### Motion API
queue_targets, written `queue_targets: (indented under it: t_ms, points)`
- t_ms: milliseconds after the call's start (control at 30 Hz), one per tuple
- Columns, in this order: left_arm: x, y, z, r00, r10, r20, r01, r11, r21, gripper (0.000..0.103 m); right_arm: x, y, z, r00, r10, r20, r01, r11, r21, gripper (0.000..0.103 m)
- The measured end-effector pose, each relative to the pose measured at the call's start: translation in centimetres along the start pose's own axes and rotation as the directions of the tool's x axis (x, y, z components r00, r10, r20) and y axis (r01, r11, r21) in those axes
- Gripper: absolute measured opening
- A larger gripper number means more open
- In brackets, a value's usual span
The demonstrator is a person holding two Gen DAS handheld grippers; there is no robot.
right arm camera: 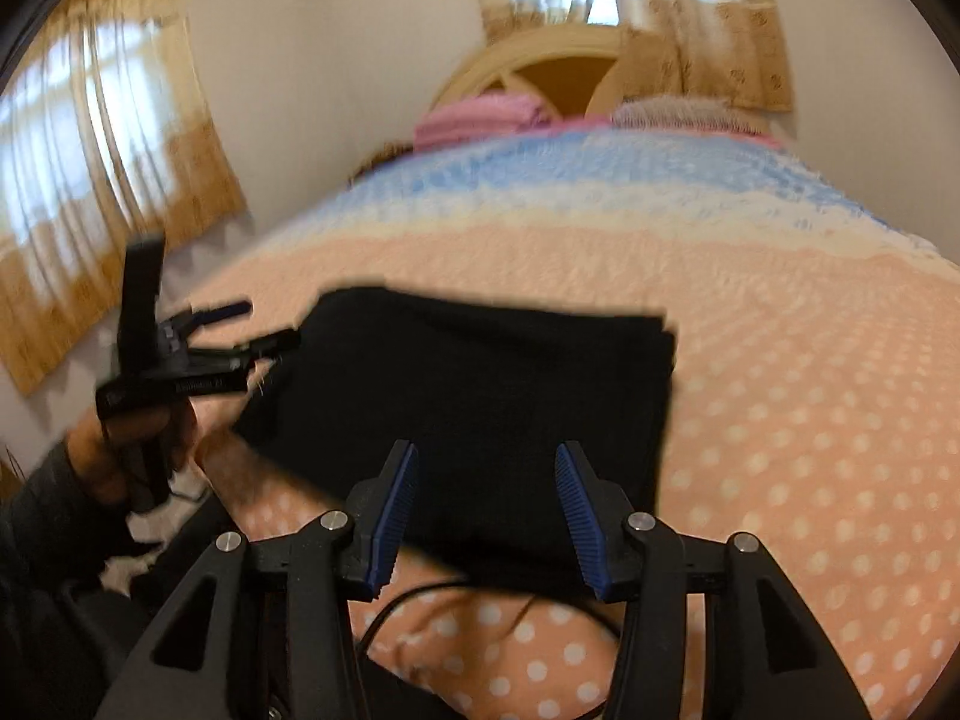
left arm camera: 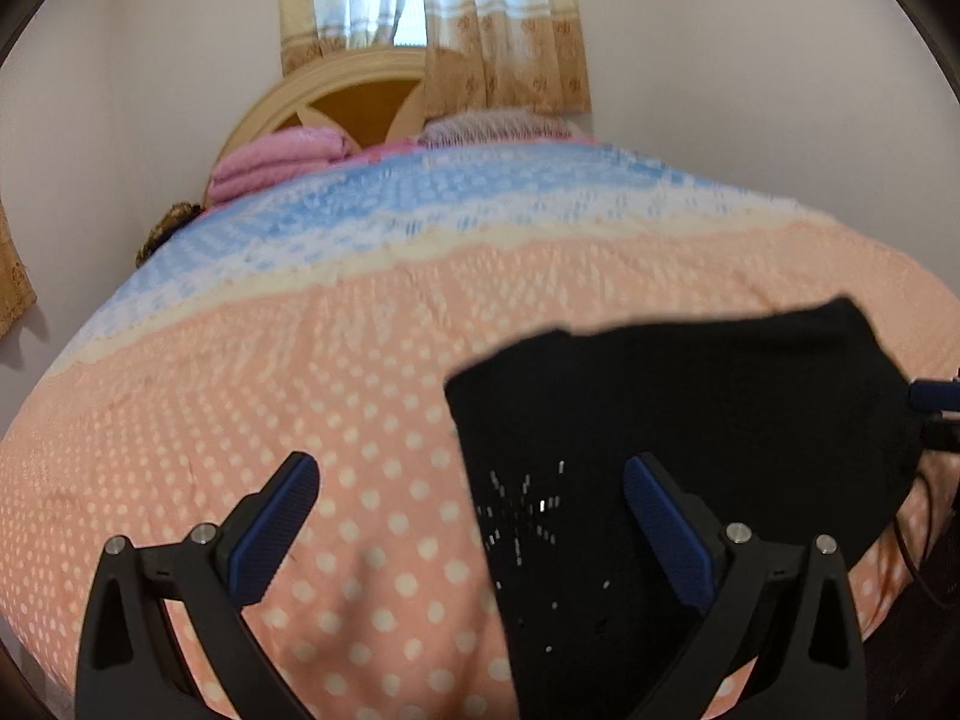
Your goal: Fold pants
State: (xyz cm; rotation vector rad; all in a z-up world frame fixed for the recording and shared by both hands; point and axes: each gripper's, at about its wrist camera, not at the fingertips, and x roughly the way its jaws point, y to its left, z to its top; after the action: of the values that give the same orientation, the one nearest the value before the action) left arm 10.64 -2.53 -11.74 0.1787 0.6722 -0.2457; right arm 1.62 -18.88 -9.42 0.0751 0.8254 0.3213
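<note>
The black pants [left arm camera: 678, 438] lie folded into a compact rectangle on the peach polka-dot bedspread [left arm camera: 270, 420], near the bed's front edge; small shiny studs show on the near part. My left gripper [left arm camera: 471, 483] is open and empty, above the pants' left edge. In the right wrist view the folded pants [right arm camera: 474, 414] lie flat, and my right gripper [right arm camera: 486, 465] is open and empty just above their near edge. The left gripper [right arm camera: 255, 324] also shows there, held in a hand left of the pants, fingers apart. The right gripper's tips [left arm camera: 936, 405] show at the right edge of the left wrist view.
The bedspread turns cream then blue [left arm camera: 384, 204] toward the headboard [left arm camera: 354, 96]. Folded pink blankets [left arm camera: 276, 159] and a pillow [left arm camera: 498, 123] lie at the head. Curtains [right arm camera: 102, 138] hang on the left wall. A black cable [right arm camera: 414, 600] runs along the bed's front edge.
</note>
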Motion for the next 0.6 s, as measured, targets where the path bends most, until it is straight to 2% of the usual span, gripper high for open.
queue_targets:
  t_ms: [33, 200, 300, 400, 433, 533, 600]
  points:
    - [0.8, -0.1, -0.3, 1.0, -0.001, -0.021, 0.001, 1.0, 0.001, 0.103, 0.7, -0.3, -0.2, 1.0, -0.007, -0.02, 0.007, 1.0, 0.005, 0.05]
    - [0.9, 0.5, -0.9, 0.999, -0.032, -0.025, 0.031, 0.998, -0.046, 0.103, 0.1, -1.1, -0.2, 0.999, 0.035, 0.005, -0.035, 0.999, 0.038, 0.05]
    - [0.5, 0.6, -0.7, 0.999, -0.035, -0.022, 0.035, 0.999, -0.041, 0.103, -0.9, -1.6, 0.0, 0.996, 0.069, 0.048, -0.073, 0.994, 0.079, 0.05]
    - [-0.1, 0.5, -0.7, 0.999, -0.05, -0.012, 0.049, 0.998, -0.04, 0.103, -2.5, -1.7, 0.5, 0.991, 0.06, 0.123, -0.071, 0.994, 0.087, 0.05]
    - [-0.4, 0.5, -0.6, 0.998, -0.062, -0.001, 0.062, 0.997, -0.049, 0.103, -3.0, -2.1, 0.8, 0.987, 0.055, 0.148, -0.071, 0.992, 0.1, 0.052]
    - [-0.2, 0.4, -0.4, 0.997, -0.083, 0.005, 0.083, 0.995, -0.055, 0.103, -3.1, -3.6, 1.3, 0.985, 0.031, 0.171, -0.061, 0.983, 0.173, 0.074]
    - [0.2, 0.3, -0.4, 0.996, -0.089, 0.0, 0.089, 0.995, -0.052, 0.103, -2.1, -4.3, 1.3, 0.988, 0.037, 0.15, -0.067, 0.977, 0.202, 0.074]
